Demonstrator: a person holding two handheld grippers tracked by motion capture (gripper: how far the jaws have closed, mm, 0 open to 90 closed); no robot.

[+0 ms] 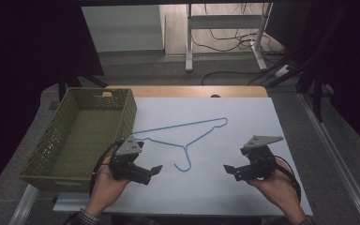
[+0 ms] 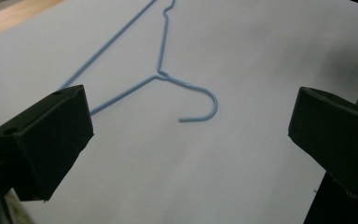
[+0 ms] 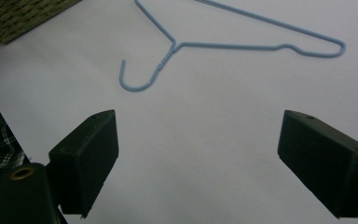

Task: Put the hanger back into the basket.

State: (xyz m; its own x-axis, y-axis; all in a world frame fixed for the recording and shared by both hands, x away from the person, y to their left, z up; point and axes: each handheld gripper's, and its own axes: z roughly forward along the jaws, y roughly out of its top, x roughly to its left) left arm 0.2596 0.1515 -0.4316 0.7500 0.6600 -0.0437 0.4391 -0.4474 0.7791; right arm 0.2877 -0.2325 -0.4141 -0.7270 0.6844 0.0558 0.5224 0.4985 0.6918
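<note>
A light blue wire hanger (image 1: 183, 136) lies flat on the white table top (image 1: 243, 117), roughly at its centre, with the hook end pointing toward the near edge and the long straight bar running from near left up to far right. The left gripper (image 1: 155, 169) sits near and left of the hook, held in the person's left hand (image 1: 104, 180), jaws pointing right toward the middle of the table. In the left gripper view its two black jaws stand wide apart with only bare table between them; the hanger (image 2: 186, 86) lies beyond the tips, untouched, hook curling toward the right jaw's side. The right gripper (image 1: 227, 168) is near and right of the hook, held in the right hand (image 1: 281, 185), jaws pointing left. In the right gripper view its jaws are likewise well spread, with nothing between them; the hanger (image 3: 223, 44) lies farther off, hook nearest the left jaw. Both grippers are level with each other, facing inward, the hook between them but clear of both. A green woven basket (image 1: 51, 140) stands at the left edge of the table, just beside the hanger's left end.
</note>
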